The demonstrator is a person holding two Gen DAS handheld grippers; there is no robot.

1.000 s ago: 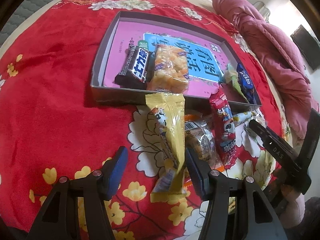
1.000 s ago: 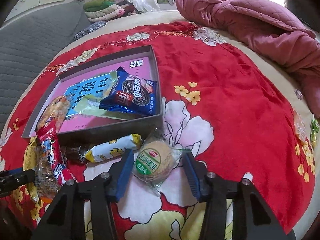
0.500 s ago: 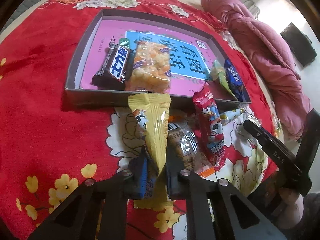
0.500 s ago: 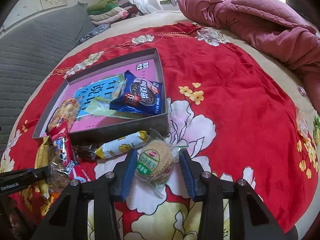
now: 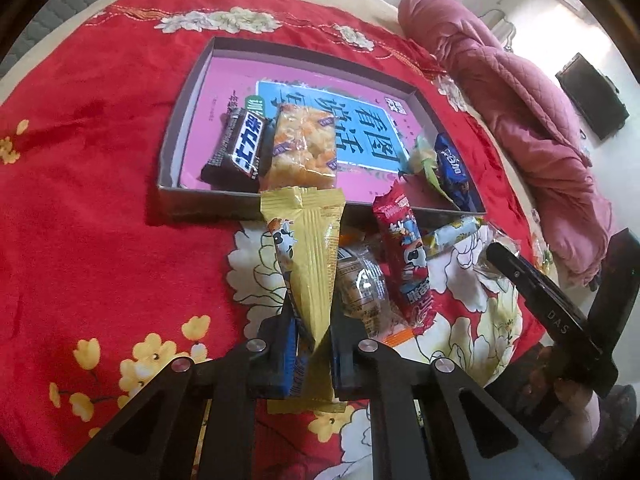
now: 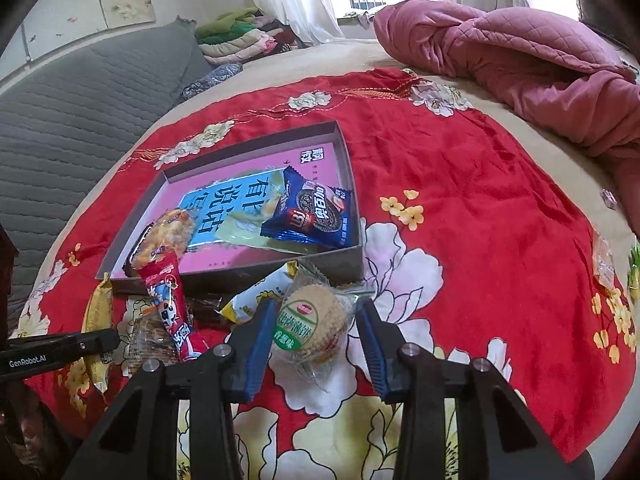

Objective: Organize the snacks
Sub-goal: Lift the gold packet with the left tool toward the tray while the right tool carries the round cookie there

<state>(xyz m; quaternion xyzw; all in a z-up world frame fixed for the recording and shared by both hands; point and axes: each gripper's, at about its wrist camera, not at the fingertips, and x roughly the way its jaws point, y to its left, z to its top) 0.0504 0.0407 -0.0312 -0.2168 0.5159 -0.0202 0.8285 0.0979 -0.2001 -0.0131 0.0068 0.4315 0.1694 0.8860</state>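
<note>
My left gripper (image 5: pixel 312 320) is shut on a long yellow snack packet (image 5: pixel 308 248) and holds it above the red cloth, its far end near the front wall of the grey box (image 5: pixel 180 136). The box holds a black chocolate bar (image 5: pixel 240 148), an orange snack pack (image 5: pixel 302 148) and a blue cookie pack (image 6: pixel 310 210). My right gripper (image 6: pixel 316 328) stands around a round cracker pack (image 6: pixel 310 322), its jaws partly closed with small gaps on both sides.
A red snack packet (image 5: pixel 404 256), a clear wrapped snack (image 5: pixel 360 284) and a white-yellow packet (image 6: pixel 260 294) lie on the red flowered cloth (image 6: pixel 480 200) in front of the box. A pink quilt (image 6: pixel 520 52) is bunched at the back right.
My left gripper closed on the yellow packet and lifted it. My right gripper's jaws narrowed around the round cracker pack, and it rose slightly.
</note>
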